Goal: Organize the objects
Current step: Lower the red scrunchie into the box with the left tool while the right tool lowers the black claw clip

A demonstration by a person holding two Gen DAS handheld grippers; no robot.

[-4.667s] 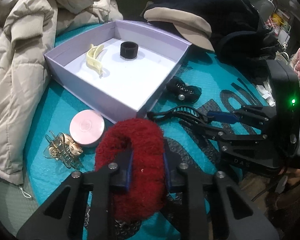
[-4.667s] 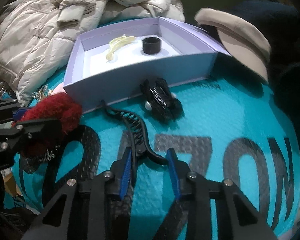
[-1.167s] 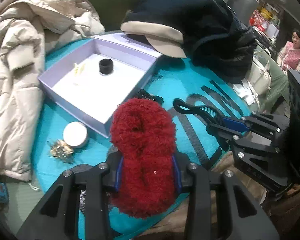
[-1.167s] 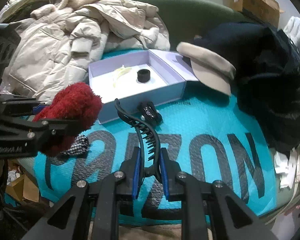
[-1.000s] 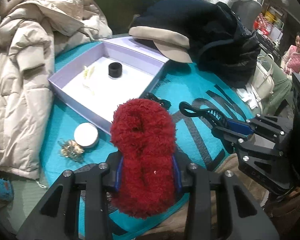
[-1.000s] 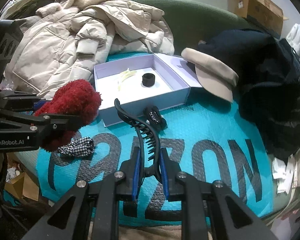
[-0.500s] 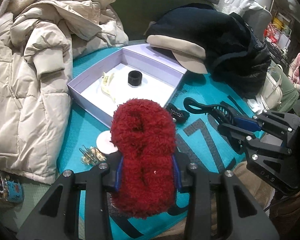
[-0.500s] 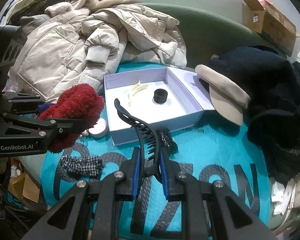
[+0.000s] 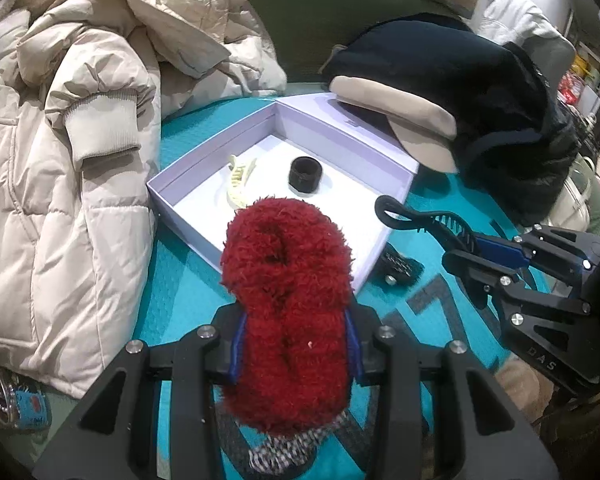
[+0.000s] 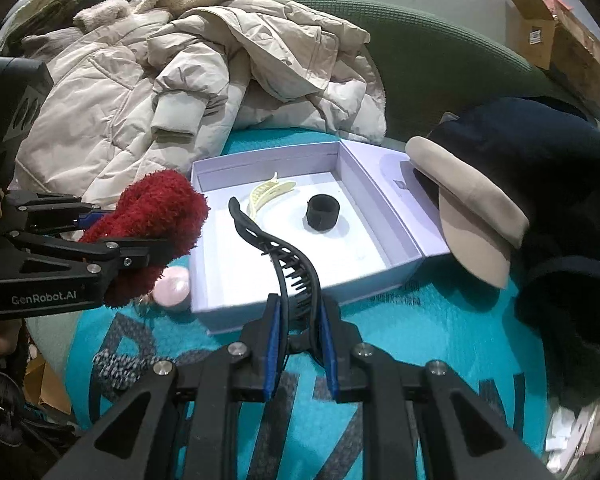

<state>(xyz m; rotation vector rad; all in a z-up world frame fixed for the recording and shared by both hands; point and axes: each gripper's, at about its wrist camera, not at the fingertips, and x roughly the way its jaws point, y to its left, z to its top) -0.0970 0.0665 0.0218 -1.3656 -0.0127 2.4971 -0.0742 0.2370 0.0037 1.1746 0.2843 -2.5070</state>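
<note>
My left gripper (image 9: 294,344) is shut on a fluffy red scrunchie (image 9: 288,312), held above the near left corner of an open lavender box (image 9: 204,236). In the right wrist view the red scrunchie (image 10: 156,216) and left gripper (image 10: 120,236) hang at the box's left edge. My right gripper (image 10: 298,344) is shut on a long black hair clip (image 10: 284,256) whose tip reaches over the front wall of the box (image 10: 300,300). Inside lie a pale yellow hair claw (image 10: 266,194) and a black band (image 10: 322,214).
On the teal mat (image 10: 420,344) lie a pink round case (image 10: 174,286), a checked scrunchie (image 10: 116,364) and a small black clip (image 9: 400,268). A beige jacket (image 10: 140,92) crowds the left; a beige cap (image 10: 472,200) and dark clothes (image 10: 560,200) lie at the right.
Both grippers have travelled across the mat toward the box, which now sits nearer and more central in both views. Each still holds its item.
</note>
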